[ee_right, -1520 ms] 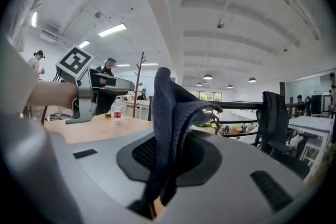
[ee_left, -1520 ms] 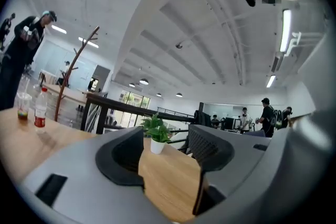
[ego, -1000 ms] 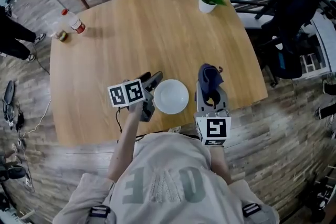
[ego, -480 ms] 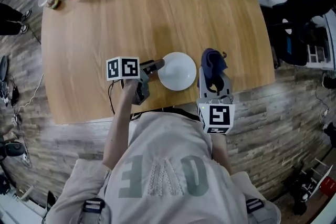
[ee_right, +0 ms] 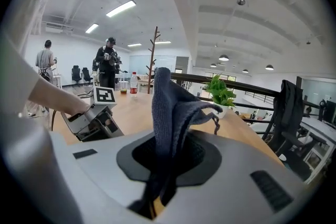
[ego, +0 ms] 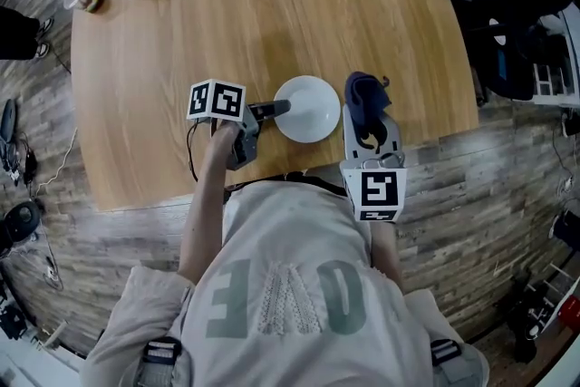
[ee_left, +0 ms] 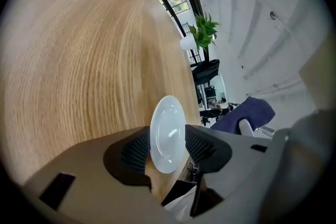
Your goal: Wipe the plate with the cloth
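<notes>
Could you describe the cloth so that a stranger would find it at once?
On the light wooden table, look at the near edge, right of the small round white plate. There the right gripper pinches a dark blue cloth, the only soft, crumpled thing there.

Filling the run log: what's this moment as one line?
left gripper: jaws just closing, rim of white round plate between, unclamped | right gripper: shut on dark blue cloth | wipe: not begun

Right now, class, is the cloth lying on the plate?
No, the cloth is pinched in the right tongs, beside the plate and not on it.
</notes>
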A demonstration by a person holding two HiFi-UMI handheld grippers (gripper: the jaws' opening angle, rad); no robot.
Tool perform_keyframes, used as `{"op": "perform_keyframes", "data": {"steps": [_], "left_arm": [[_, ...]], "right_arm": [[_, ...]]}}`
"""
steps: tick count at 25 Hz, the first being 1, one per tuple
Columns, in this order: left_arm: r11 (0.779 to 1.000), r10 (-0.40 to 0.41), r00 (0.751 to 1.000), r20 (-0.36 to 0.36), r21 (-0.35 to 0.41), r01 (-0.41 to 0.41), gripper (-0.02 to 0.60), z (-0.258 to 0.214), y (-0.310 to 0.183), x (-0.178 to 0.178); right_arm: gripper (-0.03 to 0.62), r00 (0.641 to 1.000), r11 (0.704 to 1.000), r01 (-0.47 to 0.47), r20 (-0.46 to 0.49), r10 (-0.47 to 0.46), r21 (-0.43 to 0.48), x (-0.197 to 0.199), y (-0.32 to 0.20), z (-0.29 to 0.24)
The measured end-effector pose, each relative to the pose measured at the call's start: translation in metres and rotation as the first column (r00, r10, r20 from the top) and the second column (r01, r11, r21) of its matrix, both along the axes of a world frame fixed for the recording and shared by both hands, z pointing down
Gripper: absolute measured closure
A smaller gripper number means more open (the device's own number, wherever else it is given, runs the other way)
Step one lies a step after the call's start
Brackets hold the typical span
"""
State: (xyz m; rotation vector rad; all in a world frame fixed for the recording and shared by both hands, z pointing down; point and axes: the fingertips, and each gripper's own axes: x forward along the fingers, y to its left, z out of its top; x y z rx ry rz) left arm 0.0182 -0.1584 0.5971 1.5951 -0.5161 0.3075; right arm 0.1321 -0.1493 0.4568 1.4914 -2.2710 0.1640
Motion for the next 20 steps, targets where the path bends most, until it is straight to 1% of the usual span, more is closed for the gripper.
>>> {"op": "perform_keyframes", "data": {"steps": [3,7,8,10,12,14,15,16,18,20], "left_arm": [[1.000,0.010,0.998,0.055,0.007,-0.010,0.416,0.007,0.000,-0.003],[1.000,0.006,0.992,0.129,0.004,-0.007,0.525,0.017,0.000,-0.011],[1.000,0.006,0.990,0.142,0.003,-0.007,0.543,0.019,0.000,-0.012],[1.000,0.004,0.989,0.149,-0.002,-0.004,0.543,0.020,-0.001,-0.013],[1.000,-0.007,0.990,0.144,-0.008,0.008,0.545,0.020,0.000,-0.012],[1.000,-0.022,0.989,0.144,-0.005,0.023,0.545,0.019,0.000,-0.012],[1.000,-0.029,0.989,0.144,-0.002,0.030,0.545,0.019,-0.001,-0.013],[0.999,-0.035,0.989,0.145,-0.001,0.035,0.546,0.019,-0.001,-0.013],[0.999,-0.043,0.989,0.144,0.001,0.044,0.548,0.019,-0.001,-0.014],[0.998,-0.055,0.988,0.144,0.005,0.055,0.548,0.020,-0.001,-0.013]], "right_arm": [[0.537,1.000,1.000,-0.004,-0.004,0.004,0.001,0.004,0.002,0.001],[0.537,1.000,1.000,-0.011,-0.019,0.011,-0.008,0.009,0.003,0.006],[0.537,1.000,1.000,-0.012,-0.024,0.012,-0.010,0.010,0.004,0.007],[0.537,0.999,1.000,-0.012,-0.040,0.011,-0.015,0.012,0.003,0.011],[0.537,0.997,0.999,-0.010,-0.077,0.007,-0.034,0.015,0.001,0.020],[0.537,0.987,0.996,0.006,-0.161,-0.020,-0.087,0.018,-0.003,0.039],[0.537,0.973,0.992,0.025,-0.226,-0.053,-0.126,0.018,-0.007,0.053],[0.537,0.949,0.984,0.052,-0.297,-0.102,-0.171,0.018,-0.010,0.069],[0.537,0.877,0.958,0.116,-0.426,-0.224,-0.264,0.015,-0.018,0.102],[0.537,0.798,0.926,0.172,-0.504,-0.330,-0.335,0.011,-0.025,0.126]]}}
